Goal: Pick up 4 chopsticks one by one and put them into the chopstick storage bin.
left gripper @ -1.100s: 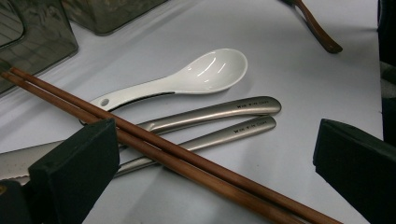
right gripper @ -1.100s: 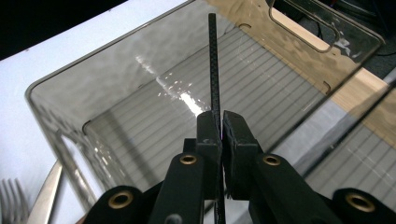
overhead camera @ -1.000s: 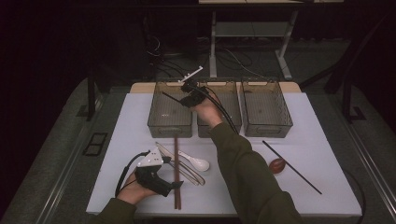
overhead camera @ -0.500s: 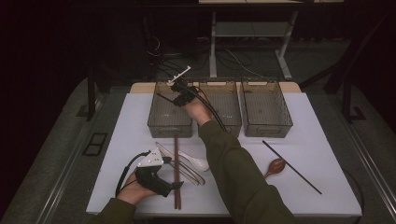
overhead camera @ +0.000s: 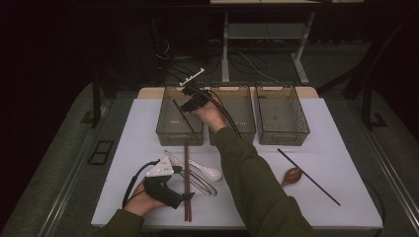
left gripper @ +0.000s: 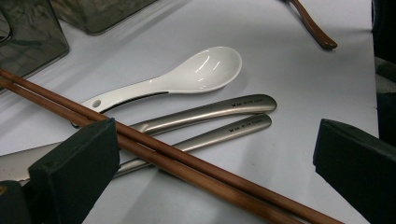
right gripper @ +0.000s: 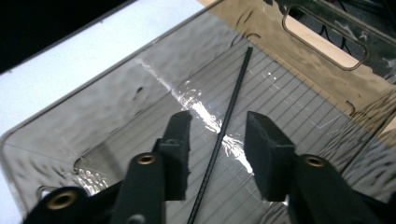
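My right gripper (overhead camera: 190, 101) hovers over the left clear bin (overhead camera: 168, 129). Its jaws have just been opening and stand apart, and a black chopstick (right gripper: 232, 100) runs between them without touching the pads. That chopstick (overhead camera: 182, 115) rests slanted inside the bin. My left gripper (overhead camera: 189, 196) lies at the table's near left, jaws wide open (left gripper: 219, 154). A pair of brown chopsticks (left gripper: 196, 163) passes just behind its left jaw. Beyond them lie a white ceramic spoon (left gripper: 187, 79) and two metal handles (left gripper: 233, 116).
Two more clear bins, the middle one (overhead camera: 244, 129) and the right one (overhead camera: 282, 116), stand in the row at the back. A second black chopstick (overhead camera: 309, 177) and a brown wooden spoon (overhead camera: 291, 175) lie on the white table's right half.
My right hand has moved left from the middle bin to over the left bin. Its jaws have opened, and the black chopstick now rests in that bin. The left gripper has not moved.
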Tool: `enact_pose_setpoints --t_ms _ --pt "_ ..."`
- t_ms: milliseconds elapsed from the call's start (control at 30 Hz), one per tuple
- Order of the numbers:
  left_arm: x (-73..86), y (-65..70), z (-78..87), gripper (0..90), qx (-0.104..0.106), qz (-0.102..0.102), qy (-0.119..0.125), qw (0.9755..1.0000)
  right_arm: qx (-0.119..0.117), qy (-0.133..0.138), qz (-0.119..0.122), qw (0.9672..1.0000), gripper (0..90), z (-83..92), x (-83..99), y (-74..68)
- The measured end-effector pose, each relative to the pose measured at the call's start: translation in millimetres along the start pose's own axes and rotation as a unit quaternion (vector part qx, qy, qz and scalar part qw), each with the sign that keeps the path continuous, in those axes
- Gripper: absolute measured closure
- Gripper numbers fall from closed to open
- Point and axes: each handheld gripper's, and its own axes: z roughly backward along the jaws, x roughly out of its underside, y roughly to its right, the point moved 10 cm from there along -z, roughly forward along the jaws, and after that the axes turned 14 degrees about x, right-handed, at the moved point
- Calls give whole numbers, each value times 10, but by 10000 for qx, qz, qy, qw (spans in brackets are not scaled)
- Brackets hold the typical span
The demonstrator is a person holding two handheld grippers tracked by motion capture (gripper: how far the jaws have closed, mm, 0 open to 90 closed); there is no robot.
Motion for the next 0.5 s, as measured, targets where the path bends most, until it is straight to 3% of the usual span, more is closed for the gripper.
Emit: enact_pose_setpoints --t_ms 233,500 --pt "7 5 -5 0 8 -5 -36 10000 -116 256 21 9996 438 186 18 57" --pt "2 -1 -4 0 -18 12 -20 10000 -327 475 119 9983 343 431 176 118"
